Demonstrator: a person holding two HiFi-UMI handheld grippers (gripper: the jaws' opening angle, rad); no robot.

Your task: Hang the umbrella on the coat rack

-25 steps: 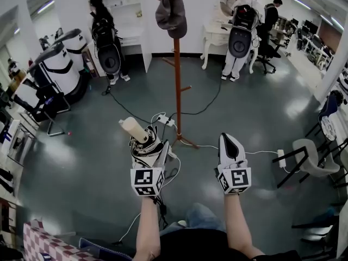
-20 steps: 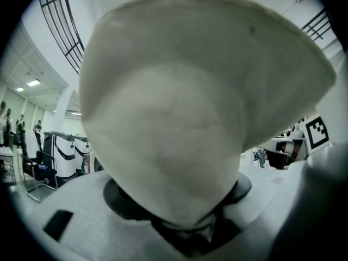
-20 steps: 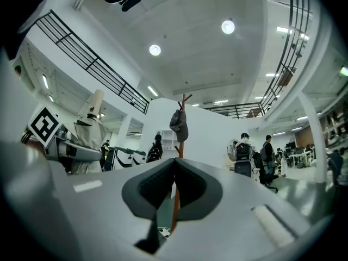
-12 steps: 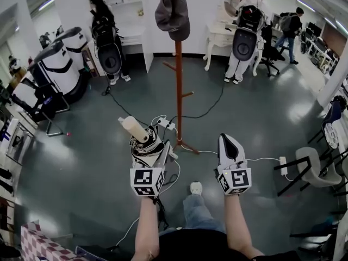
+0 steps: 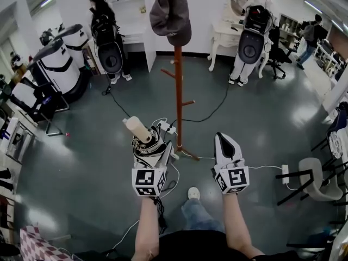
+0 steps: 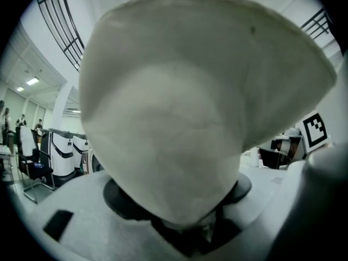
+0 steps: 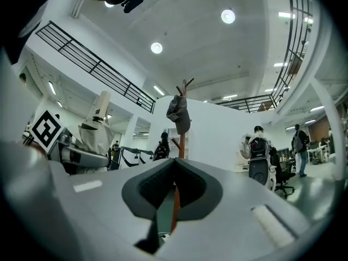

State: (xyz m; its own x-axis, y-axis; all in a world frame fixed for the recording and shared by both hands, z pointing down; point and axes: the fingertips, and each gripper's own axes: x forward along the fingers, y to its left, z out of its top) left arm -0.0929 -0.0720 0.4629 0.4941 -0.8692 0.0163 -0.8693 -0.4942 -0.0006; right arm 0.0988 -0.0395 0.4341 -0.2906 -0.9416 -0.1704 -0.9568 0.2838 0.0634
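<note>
Folded umbrella upright within the left claw, handle uppermost.

We'd call this a robotics lab in an open office hall: white robots parked along the wall, an office chair, a power strip and cables across the polished floor, and a mezzanine railing overhead.

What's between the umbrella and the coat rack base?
Head view: a white power strip on the floor, just left of the coat rack base.
</note>
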